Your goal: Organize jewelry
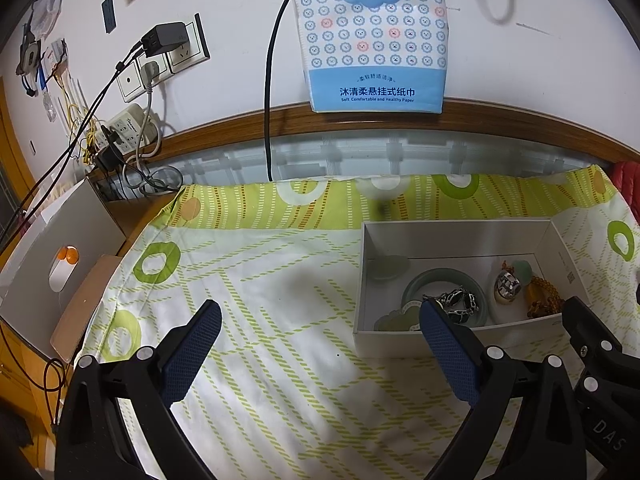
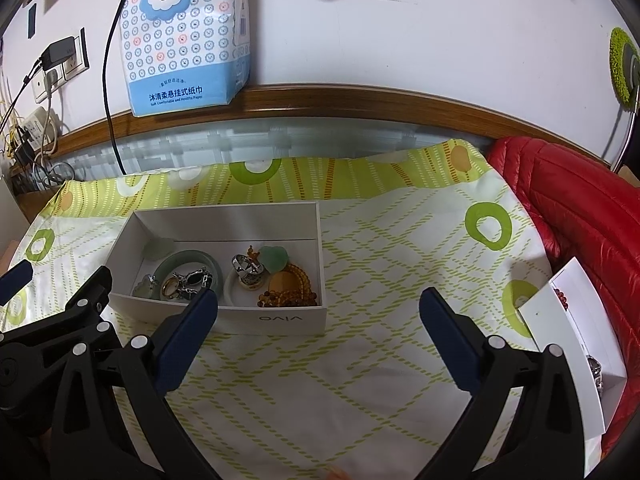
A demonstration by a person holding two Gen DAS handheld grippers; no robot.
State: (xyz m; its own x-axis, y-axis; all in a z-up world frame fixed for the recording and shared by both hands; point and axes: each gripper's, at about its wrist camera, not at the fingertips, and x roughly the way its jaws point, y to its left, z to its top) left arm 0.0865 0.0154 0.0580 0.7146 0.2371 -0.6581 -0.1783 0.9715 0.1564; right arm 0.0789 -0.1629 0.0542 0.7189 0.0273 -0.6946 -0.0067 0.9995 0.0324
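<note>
A white open box (image 2: 276, 318) stands on the green-patterned cloth; it also shows in the left wrist view (image 1: 460, 236). Inside lie a pale green bangle (image 2: 188, 258), a black-stone bracelet (image 2: 196, 280), a silver ring (image 2: 246, 268), amber beads (image 2: 296, 288) and a green pendant (image 2: 276, 258). My left gripper (image 1: 320, 320) is open and empty, to the left of the box near its front. My right gripper (image 2: 318, 308) is open and empty, just in front of the box's right end.
A second white box (image 2: 576, 320) with red beads and a metal piece lies on a red padded jacket (image 2: 568, 200) at the right. A tissue pack (image 1: 372, 36) hangs on the wall. Power strips and cables (image 1: 124, 132) and a grey laptop (image 1: 56, 256) are at the left.
</note>
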